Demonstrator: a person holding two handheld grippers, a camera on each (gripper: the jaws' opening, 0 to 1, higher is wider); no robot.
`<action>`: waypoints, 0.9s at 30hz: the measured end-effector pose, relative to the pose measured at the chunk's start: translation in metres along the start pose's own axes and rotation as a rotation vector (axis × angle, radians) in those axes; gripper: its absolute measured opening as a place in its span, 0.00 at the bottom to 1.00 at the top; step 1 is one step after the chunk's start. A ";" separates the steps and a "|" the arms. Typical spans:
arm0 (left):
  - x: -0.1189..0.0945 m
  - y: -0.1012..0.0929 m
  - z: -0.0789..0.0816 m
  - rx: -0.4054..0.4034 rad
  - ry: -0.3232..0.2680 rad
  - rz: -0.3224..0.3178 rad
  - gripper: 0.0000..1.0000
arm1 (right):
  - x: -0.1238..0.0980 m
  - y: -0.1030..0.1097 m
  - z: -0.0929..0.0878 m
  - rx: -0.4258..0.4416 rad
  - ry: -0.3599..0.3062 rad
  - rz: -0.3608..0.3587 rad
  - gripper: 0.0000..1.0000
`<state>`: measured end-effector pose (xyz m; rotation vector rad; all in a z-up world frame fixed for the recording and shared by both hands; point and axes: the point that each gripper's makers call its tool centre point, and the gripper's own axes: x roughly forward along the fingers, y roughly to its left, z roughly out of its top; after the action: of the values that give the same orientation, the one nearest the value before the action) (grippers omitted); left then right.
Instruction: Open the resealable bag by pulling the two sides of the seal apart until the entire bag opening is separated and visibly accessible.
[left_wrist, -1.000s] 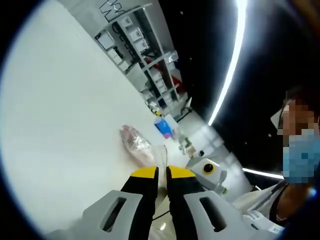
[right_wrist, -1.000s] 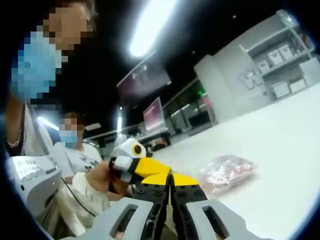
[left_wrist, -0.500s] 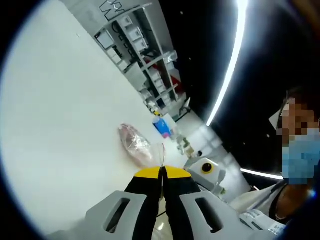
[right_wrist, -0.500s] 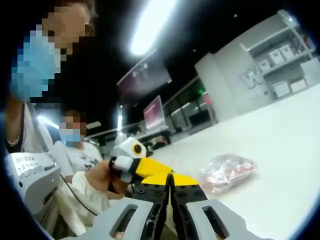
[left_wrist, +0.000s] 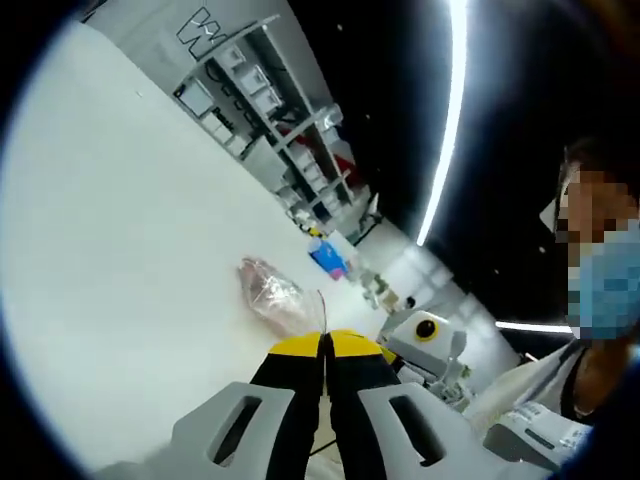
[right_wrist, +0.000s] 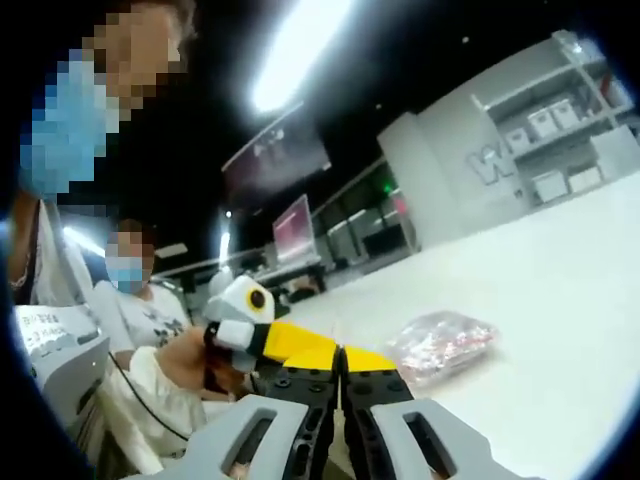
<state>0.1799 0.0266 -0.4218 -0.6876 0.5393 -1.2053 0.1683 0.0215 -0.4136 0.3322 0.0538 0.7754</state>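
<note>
The resealable bag (left_wrist: 271, 293) is clear with pinkish contents and lies on the white table (left_wrist: 120, 250). A thin strip of its film rises into the yellow tips of my left gripper (left_wrist: 323, 345), whose jaws are pressed together on it. The right gripper (left_wrist: 424, 338) sits close beside it on the right. In the right gripper view the bag (right_wrist: 441, 345) lies just beyond my right gripper (right_wrist: 342, 355), which is shut with a sliver of film at its tips. The left gripper's (right_wrist: 288, 341) yellow jaw meets it from the left.
Grey shelves with white bins (left_wrist: 262, 95) stand past the table's far edge, and a small blue box (left_wrist: 328, 258) sits near the bag. A seated person (right_wrist: 135, 305) is at the left, close behind the grippers. Open white tabletop (right_wrist: 560, 300) stretches right.
My left gripper's jaws, slightly apart a second ago, have shut on the bag's film. Both views have shifted a little; the bag lies where it did.
</note>
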 end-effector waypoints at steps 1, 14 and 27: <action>0.000 0.000 0.000 0.003 -0.001 -0.001 0.00 | 0.000 -0.001 0.000 0.000 -0.002 -0.005 0.00; 0.001 -0.001 0.000 -0.018 -0.016 -0.009 0.00 | 0.001 -0.008 0.005 -0.011 -0.057 -0.076 0.00; 0.002 -0.002 -0.001 -0.003 -0.009 -0.013 0.00 | 0.000 -0.014 0.008 -0.080 -0.076 -0.145 0.00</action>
<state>0.1783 0.0243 -0.4212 -0.6997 0.5301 -1.2136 0.1791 0.0106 -0.4103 0.2781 -0.0247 0.6186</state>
